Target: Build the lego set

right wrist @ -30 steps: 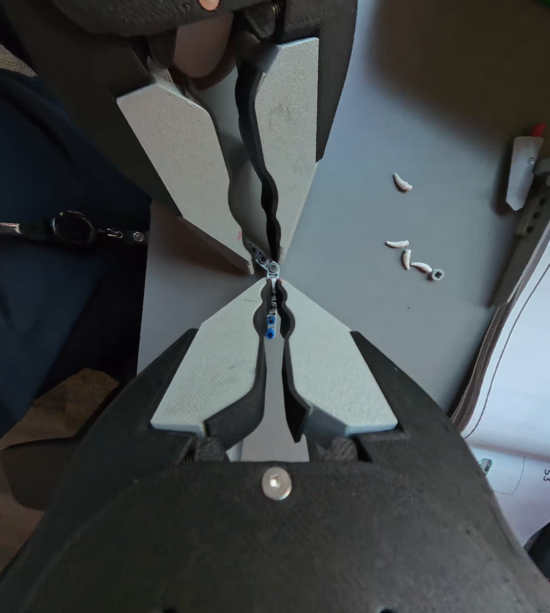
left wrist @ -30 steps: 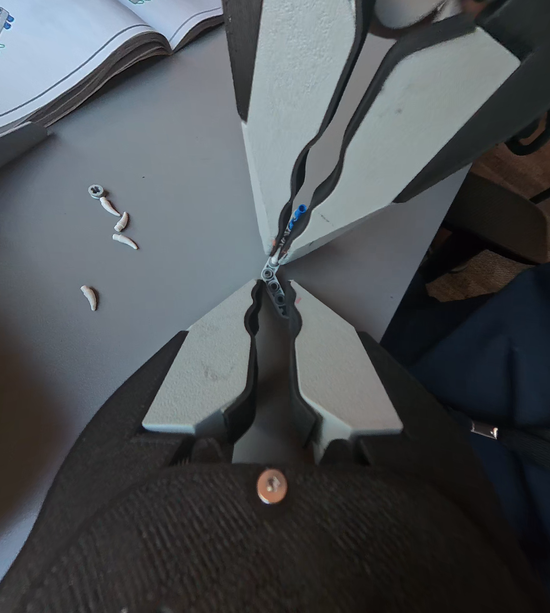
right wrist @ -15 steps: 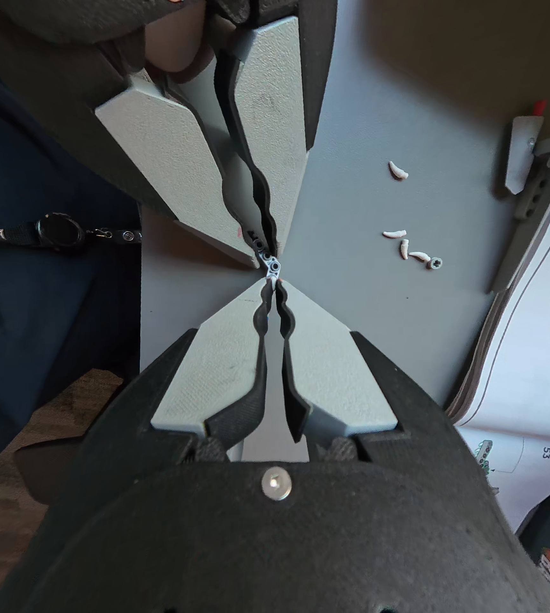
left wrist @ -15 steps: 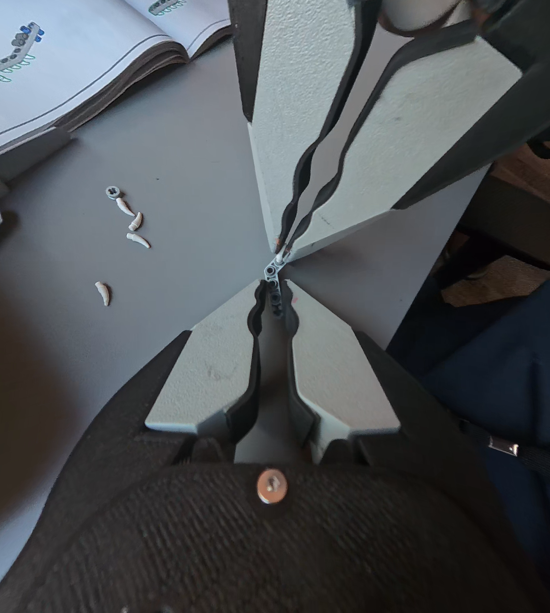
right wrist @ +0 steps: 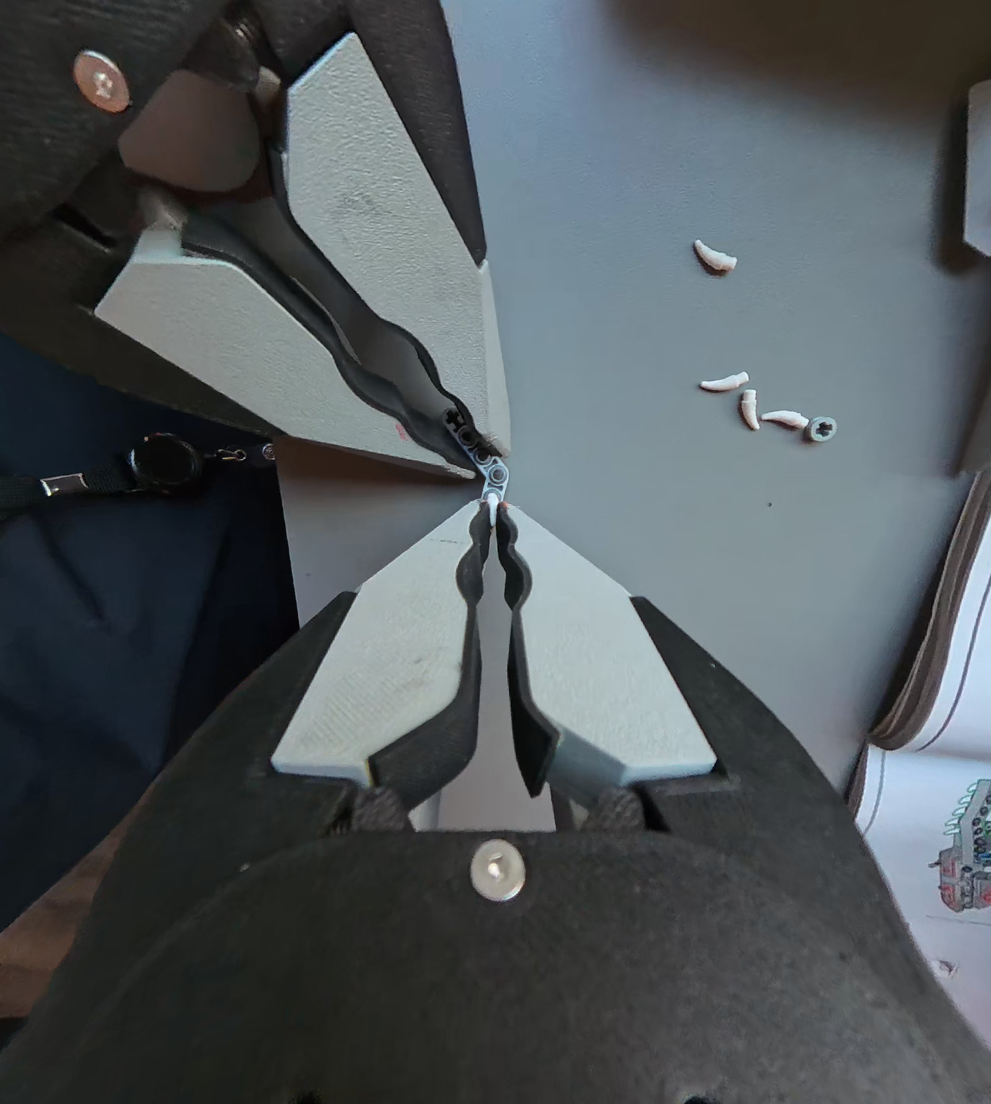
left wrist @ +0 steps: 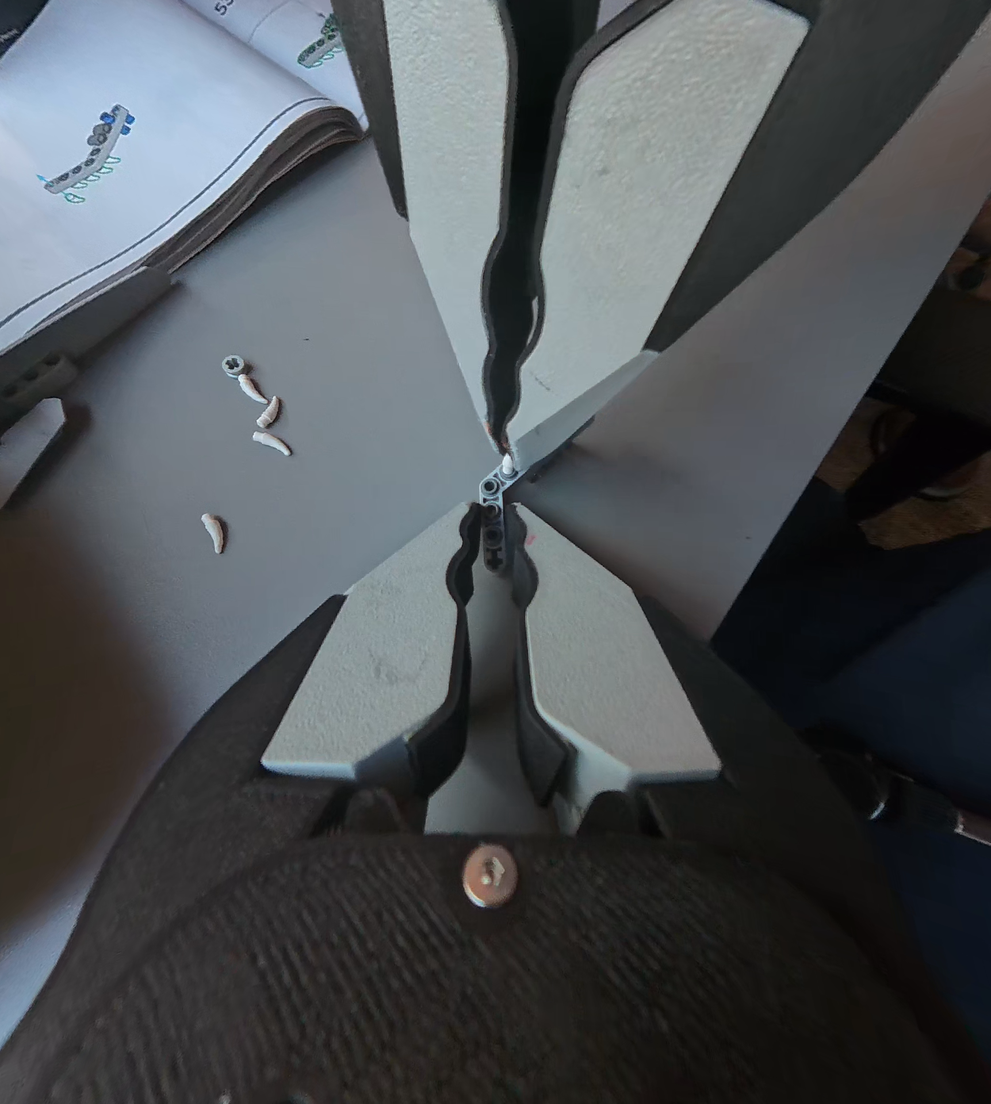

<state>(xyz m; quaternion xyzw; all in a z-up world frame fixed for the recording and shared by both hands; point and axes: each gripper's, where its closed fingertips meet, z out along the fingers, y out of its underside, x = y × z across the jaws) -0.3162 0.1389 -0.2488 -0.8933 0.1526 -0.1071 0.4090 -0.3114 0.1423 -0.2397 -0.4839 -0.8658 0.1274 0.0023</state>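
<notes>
Left gripper (left wrist: 491,512): it comes from the near side and points to the far side, above the near right part of the grey table (left wrist: 361,334); the jaws are narrow and pinch the grey beam (left wrist: 493,518)
Grey beam: a thin lego beam with round holes; one end sits between the left fingertips, the other end sticks out toward the right gripper (left wrist: 503,443)
Right gripper: it stands opposite the left one, tip against tip; in its own view (right wrist: 490,508) the jaws are almost closed on a small white tooth (right wrist: 491,515)
White tooth: it is held at the very tips and its point touches the end hole of the beam (right wrist: 488,469); I cannot tell if it is already pushed in
Loose teeth (left wrist: 215,531): four white curved pieces lie on the table to the left, one of them apart from the other three (left wrist: 266,412)
Grey round piece (left wrist: 235,365): just beside the far tooth
Instruction book (left wrist: 122,149): open, far left on the table
Grey parts (left wrist: 9,454): beside the book, at the left edge
</notes>
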